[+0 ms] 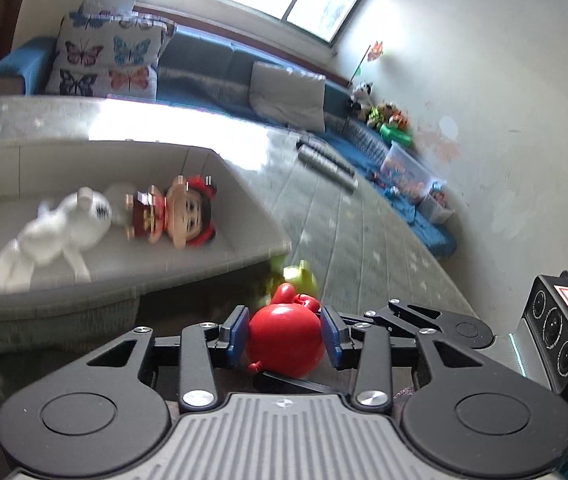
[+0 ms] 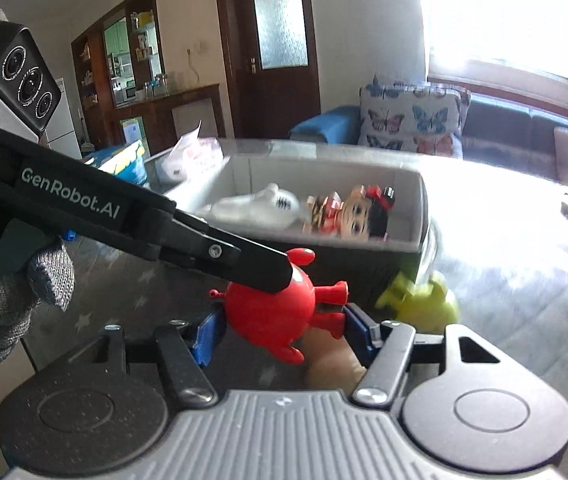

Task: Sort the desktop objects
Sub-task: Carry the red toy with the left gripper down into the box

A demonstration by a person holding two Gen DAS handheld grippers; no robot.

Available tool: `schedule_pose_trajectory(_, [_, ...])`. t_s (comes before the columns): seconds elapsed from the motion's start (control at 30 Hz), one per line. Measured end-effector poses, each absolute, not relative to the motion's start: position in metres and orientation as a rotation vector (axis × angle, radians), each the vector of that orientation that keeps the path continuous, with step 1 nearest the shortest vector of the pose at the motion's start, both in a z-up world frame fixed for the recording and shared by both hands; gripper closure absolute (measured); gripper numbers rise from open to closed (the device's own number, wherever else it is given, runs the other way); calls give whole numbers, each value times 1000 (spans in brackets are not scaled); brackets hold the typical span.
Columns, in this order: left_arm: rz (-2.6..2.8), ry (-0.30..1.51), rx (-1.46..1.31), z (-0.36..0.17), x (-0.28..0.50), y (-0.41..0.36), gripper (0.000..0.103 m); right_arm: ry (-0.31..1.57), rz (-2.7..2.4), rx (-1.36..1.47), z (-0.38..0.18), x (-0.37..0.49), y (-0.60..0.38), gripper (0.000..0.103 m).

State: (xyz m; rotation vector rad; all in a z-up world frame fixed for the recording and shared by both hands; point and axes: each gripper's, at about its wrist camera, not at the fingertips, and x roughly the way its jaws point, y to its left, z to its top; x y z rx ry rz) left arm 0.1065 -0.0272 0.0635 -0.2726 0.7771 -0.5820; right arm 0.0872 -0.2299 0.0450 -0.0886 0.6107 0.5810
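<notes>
Red toy (image 1: 284, 340) sits pinched between left gripper (image 1: 285, 334) blue fingers (image 1: 239, 330), raised just in front of grey bin (image 1: 132, 272) on counter (image 1: 364, 240). Right gripper (image 2: 282, 330) fingers (image 2: 208, 334) are spread either side of the same toy; contact unclear. Bin holds white plush (image 1: 50, 232) and doll (image 1: 176, 214) side by side. Green toy (image 2: 424, 302) lies by bin corner, blurred.

left tongs (image 2: 284, 276) gripping red toy (image 2: 272, 312), grey bin (image 2: 420, 216) behind
</notes>
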Motion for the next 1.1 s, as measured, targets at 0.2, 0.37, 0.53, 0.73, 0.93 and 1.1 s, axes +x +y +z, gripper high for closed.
schedule_pose_trajectory(0.2, [-569, 724, -324, 85, 143, -19, 61, 556, 575, -104, 74, 129, -225, 38])
schedule_pose_trajectory(0.37, [-555, 754, -401, 81, 189, -8, 61, 587, 579, -104, 79, 172, -219, 38])
schedule_pose_trajectory(0.53, [-538, 818, -437, 61, 226, 1, 61, 681, 593, -110, 70, 213, -212, 38])
schedule_pose_trajectory(0.73, [-536, 891, -450, 36, 246, 5, 60, 781, 610, -137, 52, 237, -204, 38])
schedule_pose_trajectory(0.93, [-526, 963, -416, 19, 255, -1, 59, 870, 611, -175, 36, 246, -195, 37])
schedule_pose_trajectory(1.1, [-509, 971, -438, 14, 256, 1, 58, 887, 598, -216, 34, 249, -187, 37])
